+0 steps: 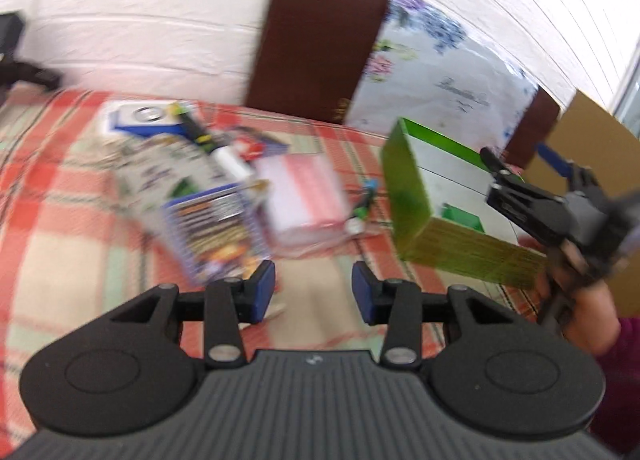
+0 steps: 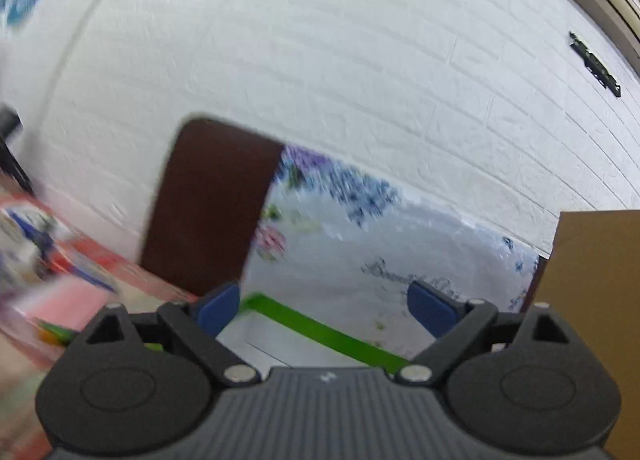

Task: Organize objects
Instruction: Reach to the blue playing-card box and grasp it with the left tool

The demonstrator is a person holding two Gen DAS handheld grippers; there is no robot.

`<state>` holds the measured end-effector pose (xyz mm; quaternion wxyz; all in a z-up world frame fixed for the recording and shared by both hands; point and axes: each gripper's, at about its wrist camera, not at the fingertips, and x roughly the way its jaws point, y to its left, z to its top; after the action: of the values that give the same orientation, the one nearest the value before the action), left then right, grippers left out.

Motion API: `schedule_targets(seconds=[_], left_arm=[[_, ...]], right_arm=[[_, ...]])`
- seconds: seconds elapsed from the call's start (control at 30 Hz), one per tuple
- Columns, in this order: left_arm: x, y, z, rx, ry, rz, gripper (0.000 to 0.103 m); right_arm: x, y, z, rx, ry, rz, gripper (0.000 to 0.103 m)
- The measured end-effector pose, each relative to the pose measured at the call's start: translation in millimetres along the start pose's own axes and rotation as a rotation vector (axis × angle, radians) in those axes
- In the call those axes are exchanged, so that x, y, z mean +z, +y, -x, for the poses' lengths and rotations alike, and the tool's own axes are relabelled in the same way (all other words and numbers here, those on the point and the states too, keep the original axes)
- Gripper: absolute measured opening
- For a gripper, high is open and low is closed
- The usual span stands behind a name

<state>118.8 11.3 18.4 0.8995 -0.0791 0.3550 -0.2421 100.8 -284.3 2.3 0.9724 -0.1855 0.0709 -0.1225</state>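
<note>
Left gripper (image 1: 313, 296): blue pads parted with nothing between them, tilted down over the red-and-cream plaid cloth (image 1: 72, 220). Bare cloth lies directly beneath the gap.

Nearest item: a purple printed booklet (image 1: 218, 236), just ahead and left of the left pad, long axis running away from the gripper. Behind it and slightly right, a pink-and-white wrapped packet (image 1: 304, 196), almost dead ahead. Further back, a loose heap with a white tube (image 1: 234, 164) and a blue-and-white carton (image 1: 140, 118); motion blur hides finer detail.

Right gripper (image 2: 324, 306): jaws wide apart, pointing level, straddling the near rim of the green-edged open box (image 1: 420, 196). No pad can be seen pressing on it; whether it bears any weight cannot be told. The box sits ahead and right of the left gripper, tilted, near the packet.

Judgement: the left hand is nearer the clutter; the packet lies in line with it, and the box is the likely destination.
</note>
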Motion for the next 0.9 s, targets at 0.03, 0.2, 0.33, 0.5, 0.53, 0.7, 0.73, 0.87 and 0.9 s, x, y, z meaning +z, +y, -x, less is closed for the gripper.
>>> schedule_targets(seconds=[0.03, 0.2, 0.33, 0.5, 0.53, 0.7, 0.73, 0.87, 0.9], left_arm=[[-2, 5, 5, 0.007, -0.007, 0.008, 0.048], [-10, 22, 19, 0.032, -0.029, 0.028, 0.051], [-16, 34, 23, 0.022, -0.041, 0.055, 0.051], [-24, 44, 27, 0.025, -0.055, 0.062, 0.054], [-24, 48, 27, 0.027, -0.055, 0.063, 0.054], [-23, 76, 20, 0.034, -0.049, 0.156, 0.054], [-22, 83, 19, 0.024, -0.050, 0.183, 0.054], [-11, 96, 12, -0.038, -0.038, 0.221, 0.054], [-8, 96, 8, -0.059, -0.028, 0.215, 0.054]], right_arm=[[-7, 1, -13, -0.011, 0.027, 0.023, 0.091], [-32, 19, -34, -0.041, 0.093, 0.140, 0.085], [-22, 33, -9, -0.002, 0.107, 0.177, 0.086], [-17, 44, 39, 0.015, 0.087, 0.173, 0.093], [-10, 44, 50, -0.017, 0.053, 0.150, 0.095], [38, 62, 112, 0.243, -0.085, -0.032, 0.099], [42, 75, 116, 0.367, -0.049, -0.036, 0.096], [36, 130, 101, 0.654, 0.124, -0.012, 0.081], [33, 141, 92, 0.678, 0.162, -0.001, 0.081]])
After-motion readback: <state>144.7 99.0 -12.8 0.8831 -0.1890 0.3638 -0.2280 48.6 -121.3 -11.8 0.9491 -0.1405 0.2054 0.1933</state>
